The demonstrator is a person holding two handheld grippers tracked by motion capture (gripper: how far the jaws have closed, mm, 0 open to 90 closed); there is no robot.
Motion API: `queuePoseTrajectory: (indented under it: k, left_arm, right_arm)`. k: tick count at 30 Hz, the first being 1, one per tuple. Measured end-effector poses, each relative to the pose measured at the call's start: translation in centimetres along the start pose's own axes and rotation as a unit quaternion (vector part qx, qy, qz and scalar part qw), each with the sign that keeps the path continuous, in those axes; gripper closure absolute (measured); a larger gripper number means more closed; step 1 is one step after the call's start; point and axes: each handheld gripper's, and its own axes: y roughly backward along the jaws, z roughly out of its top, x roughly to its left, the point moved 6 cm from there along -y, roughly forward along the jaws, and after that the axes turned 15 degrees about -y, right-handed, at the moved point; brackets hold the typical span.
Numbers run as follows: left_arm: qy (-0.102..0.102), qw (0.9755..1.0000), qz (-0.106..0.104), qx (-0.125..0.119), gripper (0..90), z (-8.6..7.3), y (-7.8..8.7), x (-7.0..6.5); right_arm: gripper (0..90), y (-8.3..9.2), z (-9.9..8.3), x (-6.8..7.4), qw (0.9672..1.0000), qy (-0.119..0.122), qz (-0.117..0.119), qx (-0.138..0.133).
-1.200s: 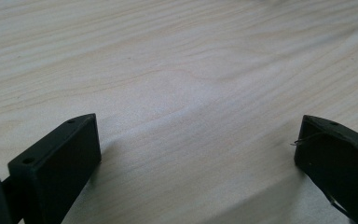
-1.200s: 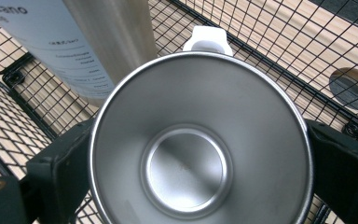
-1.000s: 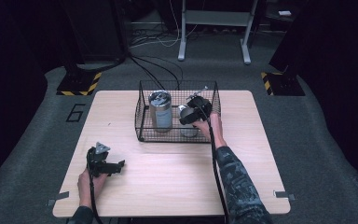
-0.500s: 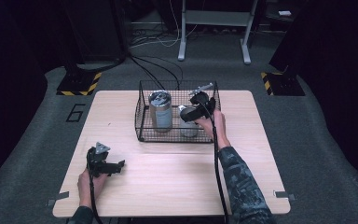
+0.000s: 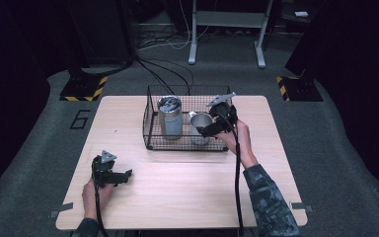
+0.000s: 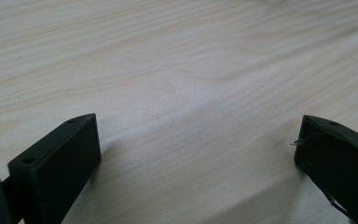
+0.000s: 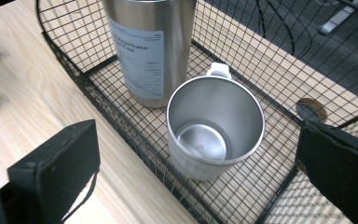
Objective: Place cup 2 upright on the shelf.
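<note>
A black wire basket (image 5: 150, 123) (image 7: 279, 186) stands at the back middle of the wooden table (image 5: 177, 187). Inside it a tall steel tumbler (image 5: 170, 117) (image 7: 149, 51) stands upright on the left. A shorter steel mug (image 5: 201, 126) (image 7: 214, 128) with a small handle stands upright to its right, its mouth empty. My right gripper (image 5: 212, 129) (image 7: 198, 163) hovers over the mug, open, nothing between its jaws. My left gripper (image 5: 124, 177) (image 6: 198, 156) rests low over bare table at the front left, open and empty.
Cables (image 5: 170, 74) run across the grey floor behind the table. A metal stand (image 5: 227, 29) is at the back. Yellow-black striped blocks (image 5: 84, 89) sit on the floor at both rear sides.
My right gripper has drawn back toward the basket's front right and lifted off the mug, which now stands in full view. The left gripper has not moved.
</note>
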Motion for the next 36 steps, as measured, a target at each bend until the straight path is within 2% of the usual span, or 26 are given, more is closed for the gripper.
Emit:
queuePoseTrajectory:
  k: [3, 7, 9, 11, 13, 15, 16, 19, 22, 25, 26, 30, 32, 36]
  left_arm:
    - [0.0, 1.0, 0.0, 0.0, 0.3, 0.0, 0.0, 0.0]
    - [0.0, 1.0, 0.0, 0.0, 0.3, 0.0, 0.0, 0.0]
    - [0.0, 1.0, 0.0, 0.0, 0.3, 0.0, 0.0, 0.0]
    - [0.0, 1.0, 0.0, 0.0, 0.2, 0.0, 0.0, 0.0]
    - [0.0, 1.0, 0.0, 0.0, 0.2, 0.0, 0.0, 0.0]
    - [0.0, 1.0, 0.0, 0.0, 0.3, 0.0, 0.0, 0.0]
    - [0.0, 1.0, 0.0, 0.0, 0.3, 0.0, 0.0, 0.0]
    - [0.0, 1.0, 0.0, 0.0, 0.3, 0.0, 0.0, 0.0]
    - [0.0, 1.0, 0.0, 0.0, 0.2, 0.0, 0.0, 0.0]
    - [0.0, 1.0, 0.0, 0.0, 0.3, 0.0, 0.0, 0.0]
    - [0.0, 1.0, 0.0, 0.0, 0.3, 0.0, 0.0, 0.0]
    - [0.0, 1.0, 0.0, 0.0, 0.3, 0.0, 0.0, 0.0]
    - [0.0, 1.0, 0.0, 0.0, 0.3, 0.0, 0.0, 0.0]
    - [0.0, 1.0, 0.0, 0.0, 0.3, 0.0, 0.0, 0.0]
  right_arm:
    - [0.0, 1.0, -0.8, 0.0, 0.9999, 0.01, -0.001, -0.007]
    - [0.0, 2.4, -2.5, -0.1, 0.9999, 0.005, -0.006, -0.01]
    - [0.0, 2.9, -3.8, -0.5, 0.9998, 0.009, -0.012, -0.012]
    - [0.0, 3.3, -5.5, -0.9, 0.9998, 0.001, -0.017, -0.006]
    - [0.0, 3.2, -6.7, -1.3, 0.9998, 0.0, -0.022, -0.002]
    - [0.0, 3.0, -8.7, -1.8, 0.9997, -0.008, -0.024, 0.007]
    - [0.0, 2.8, -9.5, -2.0, 0.9994, -0.021, -0.026, 0.009]
    - [0.0, 2.2, -12.1, -2.8, 0.9987, -0.039, -0.03, 0.014]
    - [0.0, 1.3, -14.9, -3.5, 0.9974, -0.062, -0.028, 0.024]
    - [0.0, 0.4, -17.7, -3.8, 0.9966, -0.073, -0.014, 0.036]
    - [0.0, 0.2, -18.5, -3.8, 0.9956, -0.084, -0.02, 0.036]
    - [0.0, 0.1, -21.0, -4.2, 0.995, -0.086, -0.041, 0.031]
    - [0.0, 0.3, -21.8, -4.5, 0.9945, -0.085, -0.054, 0.03]
    - [0.0, 0.7, -23.1, -5.5, 0.992, -0.101, -0.072, 0.022]
